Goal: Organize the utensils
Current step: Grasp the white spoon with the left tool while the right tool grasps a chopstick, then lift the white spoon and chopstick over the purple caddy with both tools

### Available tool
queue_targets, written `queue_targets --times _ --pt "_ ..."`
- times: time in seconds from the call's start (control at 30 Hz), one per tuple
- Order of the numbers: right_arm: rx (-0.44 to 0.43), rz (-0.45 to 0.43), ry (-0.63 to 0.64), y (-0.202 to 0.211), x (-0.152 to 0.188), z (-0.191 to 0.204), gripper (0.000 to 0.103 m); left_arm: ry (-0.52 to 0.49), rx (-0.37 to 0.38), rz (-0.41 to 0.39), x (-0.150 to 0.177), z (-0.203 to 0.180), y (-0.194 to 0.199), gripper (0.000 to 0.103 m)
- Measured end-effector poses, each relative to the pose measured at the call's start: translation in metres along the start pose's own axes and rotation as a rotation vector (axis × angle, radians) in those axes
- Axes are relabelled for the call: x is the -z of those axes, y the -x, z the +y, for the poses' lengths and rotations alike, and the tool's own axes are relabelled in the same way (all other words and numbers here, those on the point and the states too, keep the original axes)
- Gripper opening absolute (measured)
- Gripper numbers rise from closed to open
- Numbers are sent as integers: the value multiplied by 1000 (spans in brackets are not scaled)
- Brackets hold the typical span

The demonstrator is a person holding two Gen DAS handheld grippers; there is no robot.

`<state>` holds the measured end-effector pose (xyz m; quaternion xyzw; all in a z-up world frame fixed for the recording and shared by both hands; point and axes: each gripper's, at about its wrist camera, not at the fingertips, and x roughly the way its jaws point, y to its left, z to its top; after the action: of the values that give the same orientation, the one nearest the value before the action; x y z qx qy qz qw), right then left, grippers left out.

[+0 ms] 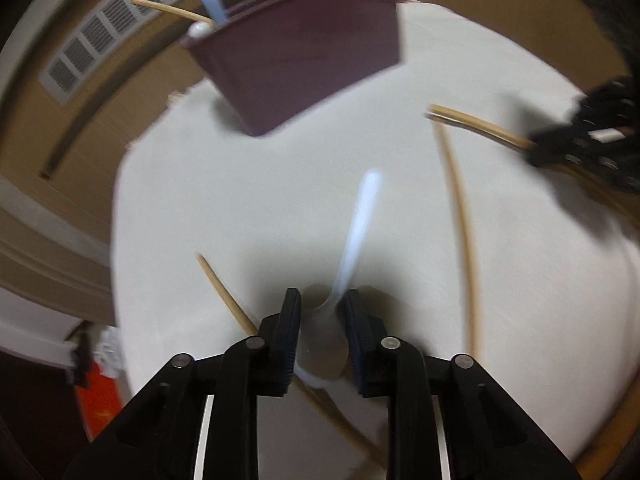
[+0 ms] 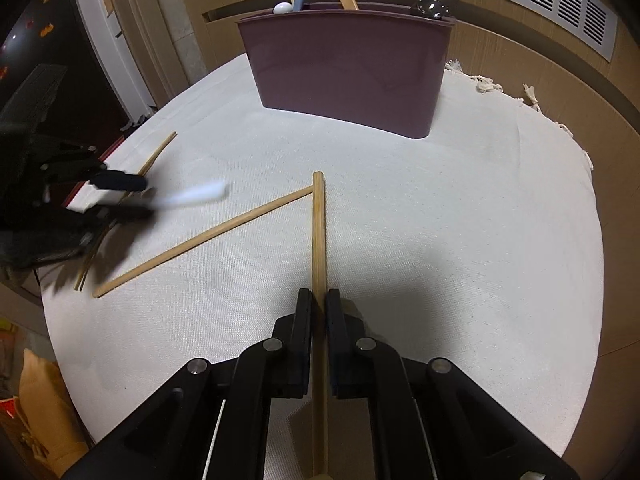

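My left gripper point(image 1: 320, 300) is shut on a white spoon point(image 1: 358, 224) at its bowl, handle pointing forward above the white cloth; it shows blurred in the right wrist view point(image 2: 192, 196). My right gripper point(image 2: 319, 298) is shut on a wooden chopstick point(image 2: 319, 232) that points toward the maroon utensil holder point(image 2: 348, 68). The holder point(image 1: 304, 60) stands at the far side of the cloth and holds several utensils. The right gripper appears at the right of the left wrist view point(image 1: 576, 140).
A loose chopstick point(image 2: 200, 240) lies on the cloth left of the held one. Another pair of chopsticks point(image 2: 154, 156) lies under the left gripper near the cloth's left edge. The cloth point(image 2: 480, 220) covers a round table; a wall vent runs behind.
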<state>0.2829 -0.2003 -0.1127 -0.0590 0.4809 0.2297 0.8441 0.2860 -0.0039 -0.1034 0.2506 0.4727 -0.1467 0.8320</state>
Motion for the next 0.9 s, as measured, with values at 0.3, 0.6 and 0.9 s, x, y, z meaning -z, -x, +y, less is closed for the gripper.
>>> queue_targets --times 0.3,0.6,0.9 --pt "2 -8 3 -1 0 2 7 181 161 17 -26 26 -17 22" --pt "-7 -24 22 -2 -12 6 7 219 233 45 -75 31 -43 22" --pt "-53 -5 28 -25 -39 7 19 239 181 -82 -44 8 -20 12"
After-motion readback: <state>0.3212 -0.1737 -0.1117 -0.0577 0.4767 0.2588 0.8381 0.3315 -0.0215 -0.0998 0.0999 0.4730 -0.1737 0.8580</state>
